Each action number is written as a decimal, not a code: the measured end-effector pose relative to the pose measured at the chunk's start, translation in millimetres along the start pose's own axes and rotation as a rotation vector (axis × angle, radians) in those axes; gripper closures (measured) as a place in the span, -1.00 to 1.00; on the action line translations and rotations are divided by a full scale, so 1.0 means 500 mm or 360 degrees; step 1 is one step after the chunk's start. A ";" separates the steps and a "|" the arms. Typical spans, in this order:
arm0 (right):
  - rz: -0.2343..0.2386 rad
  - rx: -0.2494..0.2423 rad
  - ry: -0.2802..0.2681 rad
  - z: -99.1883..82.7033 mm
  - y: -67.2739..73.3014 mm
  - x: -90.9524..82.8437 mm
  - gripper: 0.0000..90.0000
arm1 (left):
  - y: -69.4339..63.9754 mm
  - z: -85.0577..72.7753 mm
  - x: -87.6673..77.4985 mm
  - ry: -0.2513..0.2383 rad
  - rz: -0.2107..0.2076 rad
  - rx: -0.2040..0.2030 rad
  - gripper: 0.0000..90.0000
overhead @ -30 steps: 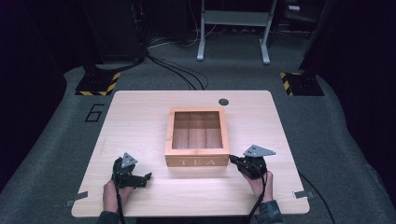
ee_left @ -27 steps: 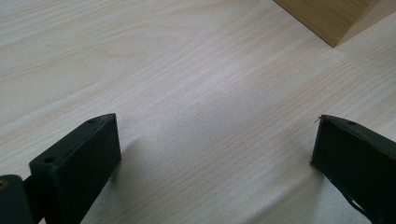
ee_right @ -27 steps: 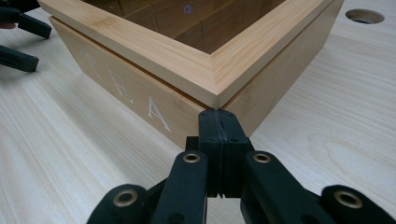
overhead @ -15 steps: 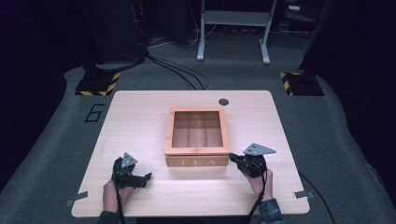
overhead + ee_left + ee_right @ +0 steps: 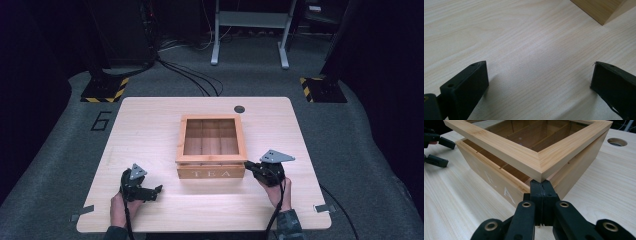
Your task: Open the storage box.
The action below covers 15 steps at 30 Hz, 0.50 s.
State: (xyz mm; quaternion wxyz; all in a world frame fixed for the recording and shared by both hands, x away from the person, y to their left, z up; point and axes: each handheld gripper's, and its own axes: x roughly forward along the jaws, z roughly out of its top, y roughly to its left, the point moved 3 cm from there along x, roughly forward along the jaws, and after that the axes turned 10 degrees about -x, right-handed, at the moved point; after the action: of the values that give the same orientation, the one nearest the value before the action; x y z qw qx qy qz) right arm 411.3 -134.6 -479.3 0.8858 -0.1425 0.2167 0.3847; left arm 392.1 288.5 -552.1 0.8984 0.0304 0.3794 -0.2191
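Note:
A wooden box marked TEA [image 5: 211,172] with a glass-paned lid [image 5: 211,120] stands mid-table. My right gripper [image 5: 248,165] is shut, empty, at the box's front right corner. In the right gripper view its closed tips [image 5: 541,184] sit under the lid's corner [image 5: 541,167], and a gap shows between the lid and the box wall [image 5: 486,178]. My left gripper [image 5: 156,192] rests open on the table left of the box, its jaws wide over bare wood [image 5: 539,75]. The box's corner [image 5: 601,10] lies beyond them. The left gripper [image 5: 441,151] also appears far left in the right gripper view.
A round cable hole [image 5: 239,109] sits in the table [image 5: 145,125] behind the box. Metal brackets [image 5: 325,208] stick out at the front corners. Stands with striped bases [image 5: 105,91] and cables lie on the floor beyond.

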 end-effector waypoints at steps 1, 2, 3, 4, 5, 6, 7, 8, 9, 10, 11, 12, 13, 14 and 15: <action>0.0004 -0.0006 -0.0002 0.001 -0.001 0.001 0.99 | 0.000 0.000 0.000 0.0006 -0.0006 0.0000 -0.98; 0.0010 -0.0007 -0.0008 0.002 -0.002 0.002 0.99 | 0.000 0.000 0.000 -0.0001 -0.0003 0.0000 -0.98; 0.0011 0.0001 -0.0008 0.003 -0.002 0.003 0.99 | 0.000 0.000 0.000 0.0000 -0.0004 0.0000 -0.98; 0.0015 0.0000 -0.0009 0.004 -0.003 0.003 0.99 | 0.000 0.000 0.000 0.0004 -0.0003 0.0000 -0.98; 0.0018 -0.0002 -0.0010 0.005 -0.003 0.004 0.99 | 0.000 0.000 0.000 0.0004 -0.0008 0.0000 -0.98; 0.0018 0.0001 -0.0012 0.005 -0.003 0.004 0.99 | 0.000 0.000 0.000 0.0001 -0.0001 0.0001 -0.98; 0.0020 0.0001 -0.0012 0.006 -0.004 0.004 0.99 | 0.000 0.000 0.000 0.0007 -0.0008 0.0000 -0.98; 0.0021 0.0015 -0.0014 0.007 -0.004 0.005 0.99 | 0.000 0.000 0.000 0.0005 -0.0005 0.0000 -0.98; 0.0021 0.0015 -0.0014 0.007 -0.004 0.005 0.99 | 0.000 0.000 0.000 0.0005 -0.0005 0.0000 -0.98; 0.0024 0.0009 -0.0012 0.008 -0.005 0.005 0.99 | 0.000 0.000 0.000 0.0006 -0.0007 0.0000 -0.98; 0.0023 0.0000 -0.0018 0.010 -0.006 0.007 0.99 | 0.000 0.000 0.000 0.0003 -0.0004 0.0001 -0.98; 0.0025 0.0000 -0.0015 0.011 -0.006 0.006 0.99 | 0.000 0.000 0.000 0.0004 -0.0006 0.0000 -0.98; 0.0025 -0.0007 -0.0023 0.013 -0.007 0.008 0.99 | 0.000 0.000 0.000 0.0003 -0.0004 -0.0001 -0.98; 0.0029 -0.0012 -0.0027 0.015 -0.008 0.008 0.99 | 0.000 0.000 0.000 0.0002 -0.0003 0.0001 -0.98; 0.0029 -0.0006 -0.0026 0.016 -0.008 0.009 0.99 | 0.000 0.000 0.000 0.0000 -0.0003 0.0000 -0.98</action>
State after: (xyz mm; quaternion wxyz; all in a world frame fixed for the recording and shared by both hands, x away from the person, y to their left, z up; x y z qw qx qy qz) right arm 419.0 -131.1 -474.0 0.8838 -0.1390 0.2099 0.3944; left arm 392.2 288.5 -552.2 0.8982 0.0299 0.3793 -0.2200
